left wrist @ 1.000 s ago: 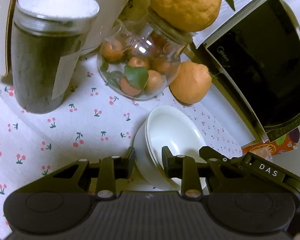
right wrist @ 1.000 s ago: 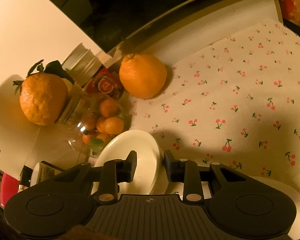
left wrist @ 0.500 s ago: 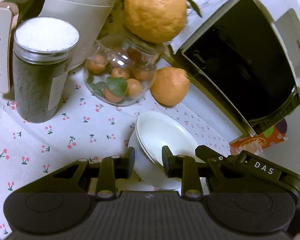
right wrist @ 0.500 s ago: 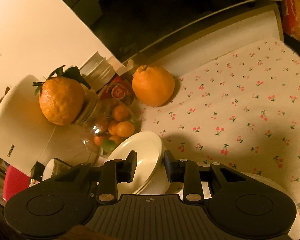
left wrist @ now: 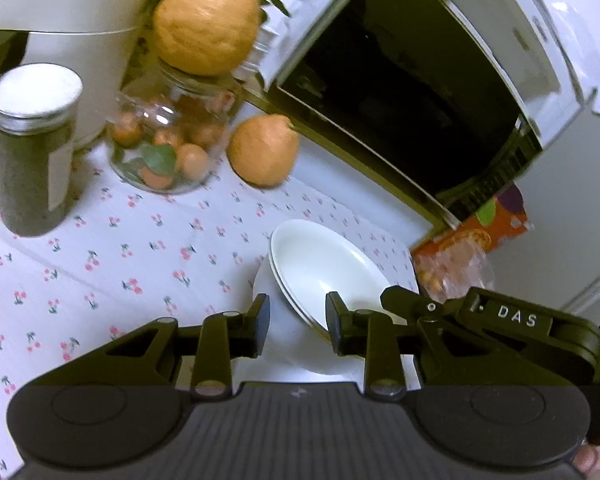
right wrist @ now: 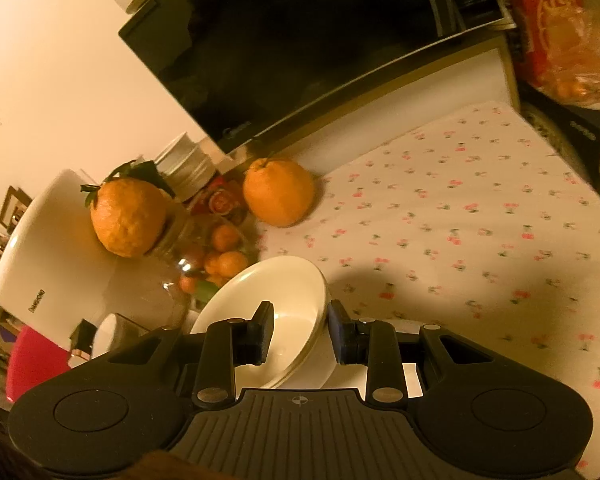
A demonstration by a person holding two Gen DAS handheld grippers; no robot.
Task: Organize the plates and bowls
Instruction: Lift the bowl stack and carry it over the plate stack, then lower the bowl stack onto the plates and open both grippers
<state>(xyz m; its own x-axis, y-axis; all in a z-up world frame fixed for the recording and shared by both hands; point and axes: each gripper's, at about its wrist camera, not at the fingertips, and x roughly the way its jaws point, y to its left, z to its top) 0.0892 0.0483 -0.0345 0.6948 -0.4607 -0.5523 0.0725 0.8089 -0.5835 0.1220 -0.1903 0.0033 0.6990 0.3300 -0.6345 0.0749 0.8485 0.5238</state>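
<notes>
Two labels: "DAS" (gripper), blurred appliance mark.

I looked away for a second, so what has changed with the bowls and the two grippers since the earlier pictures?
Both the left gripper and the right gripper have lifted the stacked bowls up and away from the glass jar and the orange. Nothing was let go: both keep their grip on opposite rims. Jar, fruit and microwave stayed put.
</notes>
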